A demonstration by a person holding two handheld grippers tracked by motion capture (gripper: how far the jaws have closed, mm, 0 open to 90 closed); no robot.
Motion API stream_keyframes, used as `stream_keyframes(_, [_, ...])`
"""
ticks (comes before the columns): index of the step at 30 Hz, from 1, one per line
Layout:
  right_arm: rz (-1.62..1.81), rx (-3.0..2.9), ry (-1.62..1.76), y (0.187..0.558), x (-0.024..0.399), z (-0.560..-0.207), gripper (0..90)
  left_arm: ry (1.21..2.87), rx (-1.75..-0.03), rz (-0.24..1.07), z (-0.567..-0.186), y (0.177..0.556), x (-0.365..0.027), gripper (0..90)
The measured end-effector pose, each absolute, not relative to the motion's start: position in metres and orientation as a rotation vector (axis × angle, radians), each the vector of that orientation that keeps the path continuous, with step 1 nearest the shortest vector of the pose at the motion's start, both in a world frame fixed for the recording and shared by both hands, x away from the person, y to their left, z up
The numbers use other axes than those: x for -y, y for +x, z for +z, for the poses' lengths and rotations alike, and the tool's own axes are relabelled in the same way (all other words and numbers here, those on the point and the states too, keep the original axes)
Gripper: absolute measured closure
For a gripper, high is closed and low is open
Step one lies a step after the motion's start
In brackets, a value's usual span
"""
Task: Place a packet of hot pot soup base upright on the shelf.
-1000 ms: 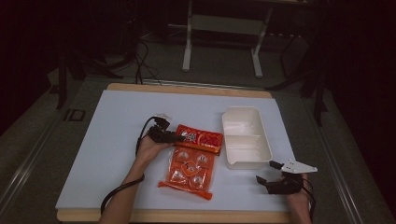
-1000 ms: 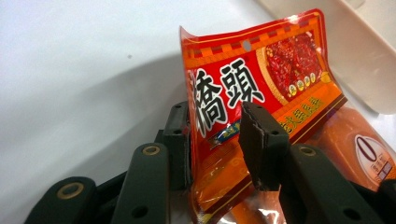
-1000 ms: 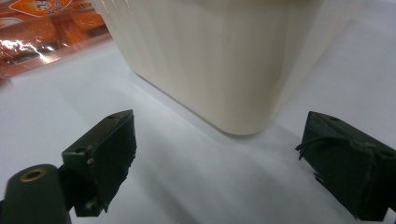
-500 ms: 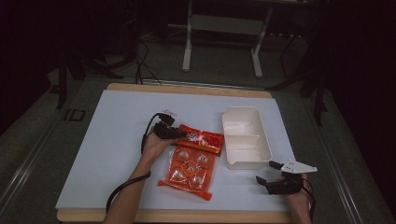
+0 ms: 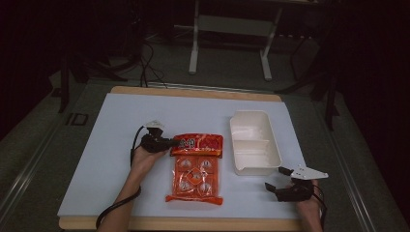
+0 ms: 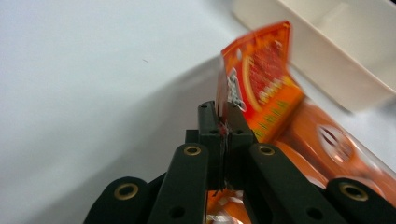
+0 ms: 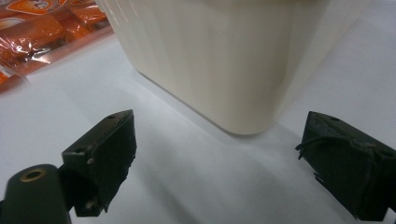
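- We have the left gripper (image 5: 167, 142) clamped tight on the orange snack packet (image 5: 196, 169), its jaws pinching the far left corner of the packet's header flap.
- In the left gripper view we see that flap (image 6: 261, 79) standing up off the table while the rest of the packet lies flat.
- The packet sits mid-table with its long axis running near to far, the sealed near end toward us.
- Just right of it lies the white tray (image 5: 254, 142), its long axis also near to far, with a divider across its middle; packet and tray are close but apart.
- So the tray lies to the right of the gripped corner, and we judge any carry goes that way, over the tray's left wall.
- The right gripper (image 5: 278, 186) waits at the near right, jaws spread wide and holding nothing, just off the tray's near end.
- In the right gripper view we see the tray's rounded corner (image 7: 224, 60) close ahead between the open jaws.
- The left hand is on the packet; the right is nearer the tray, and could steady it.
- The pale blue mat (image 5: 96, 145) around them lies bare, so nothing blocks the path but the tray wall itself.
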State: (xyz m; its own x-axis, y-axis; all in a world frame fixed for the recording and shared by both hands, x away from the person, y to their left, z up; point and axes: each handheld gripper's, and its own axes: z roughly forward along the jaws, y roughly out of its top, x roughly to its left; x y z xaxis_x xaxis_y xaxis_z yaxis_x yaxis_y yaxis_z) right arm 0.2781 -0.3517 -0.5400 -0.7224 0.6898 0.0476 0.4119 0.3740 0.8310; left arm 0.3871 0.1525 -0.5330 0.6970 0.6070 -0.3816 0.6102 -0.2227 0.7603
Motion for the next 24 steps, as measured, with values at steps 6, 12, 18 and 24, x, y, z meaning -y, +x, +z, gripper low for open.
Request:
stream_keyframes(6, [1.274, -2.333, 0.965, 0.278, 0.351, -0.540, 10.6, 2.017, -0.895, -0.050, -0.539, 0.395, -0.134, 74.1])
stream_keyframes(12, [1.281, -2.336, 0.959, 0.278, 0.351, -0.540, 10.6, 2.042, -0.933, -0.070, -0.548, 0.400, -0.132, 75.8])
stream_keyframes(18, [1.281, -2.340, 0.960, 0.278, 0.351, -0.540, 10.5, 2.018, -0.947, -0.104, -0.550, 0.402, -0.135, 74.4])
stream_keyframes(24, [1.279, -2.340, 0.960, 0.278, 0.351, -0.540, 10.6, 2.086, -0.957, -0.091, -0.543, 0.398, -0.129, 89.7])
